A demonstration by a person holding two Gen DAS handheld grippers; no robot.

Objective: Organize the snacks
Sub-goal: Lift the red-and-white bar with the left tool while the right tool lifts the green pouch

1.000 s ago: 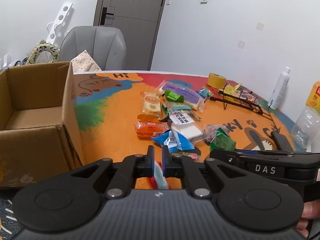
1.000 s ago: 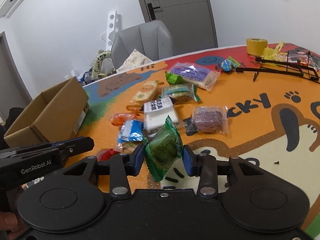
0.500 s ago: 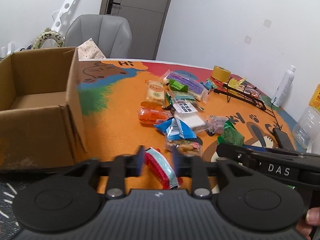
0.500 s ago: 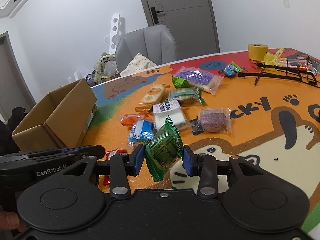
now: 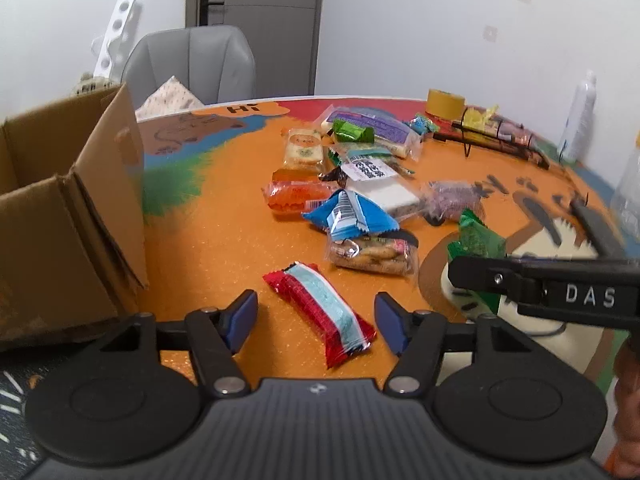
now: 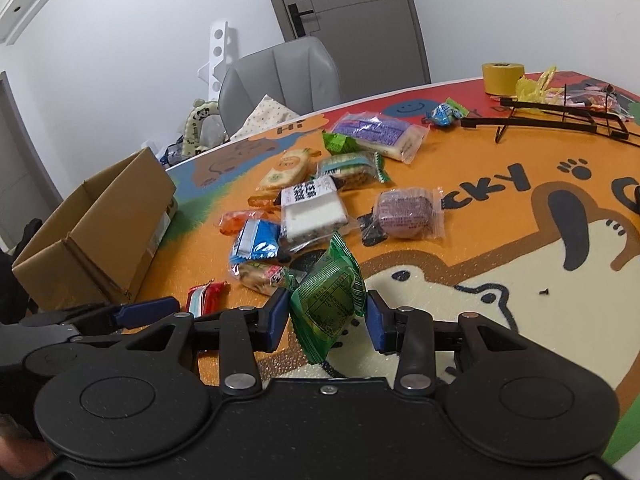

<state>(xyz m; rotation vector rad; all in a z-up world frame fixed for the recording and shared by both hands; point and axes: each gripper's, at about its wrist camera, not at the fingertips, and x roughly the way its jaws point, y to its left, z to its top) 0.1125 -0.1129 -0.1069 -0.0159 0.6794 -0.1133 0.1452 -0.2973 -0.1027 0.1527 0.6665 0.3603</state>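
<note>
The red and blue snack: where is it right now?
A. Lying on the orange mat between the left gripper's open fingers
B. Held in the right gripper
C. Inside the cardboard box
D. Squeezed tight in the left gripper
A. The red and blue snack lies flat on the orange mat, with the left gripper spread wide on either side and not touching it; the right gripper holds the green packet instead.
</note>
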